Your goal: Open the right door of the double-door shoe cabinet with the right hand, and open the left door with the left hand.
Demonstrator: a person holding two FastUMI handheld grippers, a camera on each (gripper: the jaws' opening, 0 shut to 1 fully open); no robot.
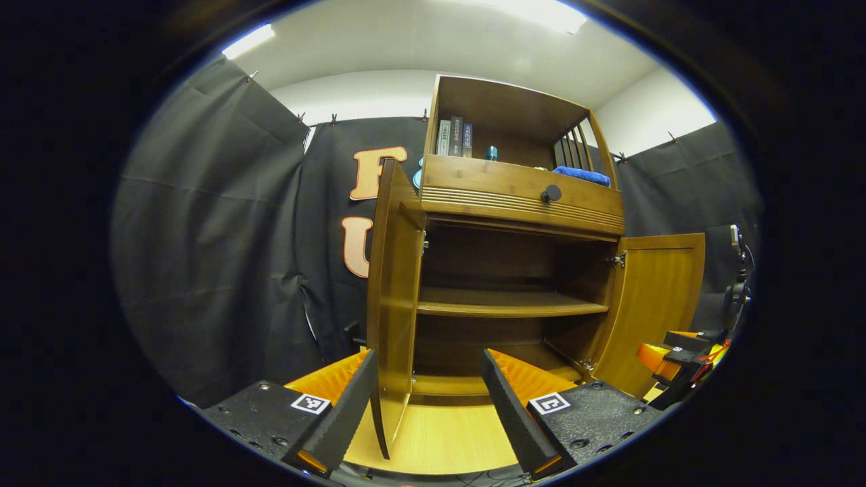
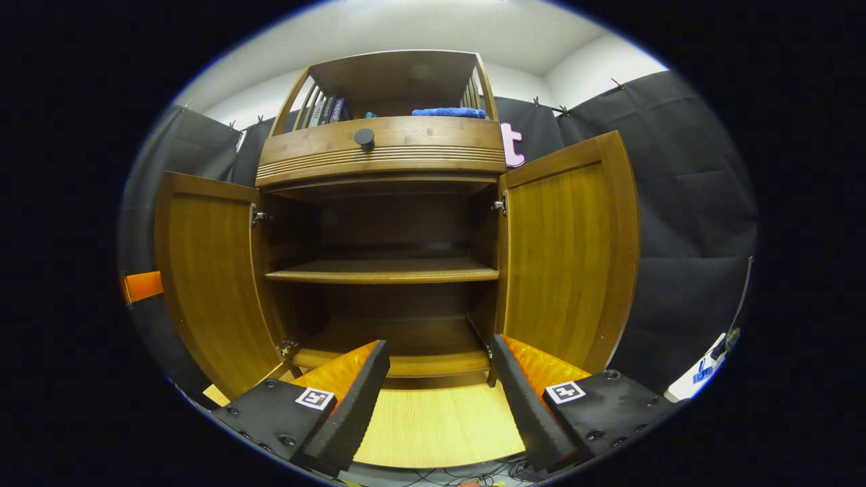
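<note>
Seeing both doors wide open, left door [image 2: 210, 284] and right door [image 2: 568, 257], I think we're done; both tongs [image 1: 429, 406] [image 2: 440, 406] gape empty.

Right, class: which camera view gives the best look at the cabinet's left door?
The right gripper view: the left door shows its whole inner face, swung open. The left gripper view shows that door nearly edge-on, between the left gripper's fingers.

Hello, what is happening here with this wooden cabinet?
A person holds tongs in each hand before a wooden shoe cabinet. Both doors are already open: the left door and the right door stand swung out. The left tongs are open, with the left door's edge between the fingers. The right tongs are open, holding nothing.
</note>
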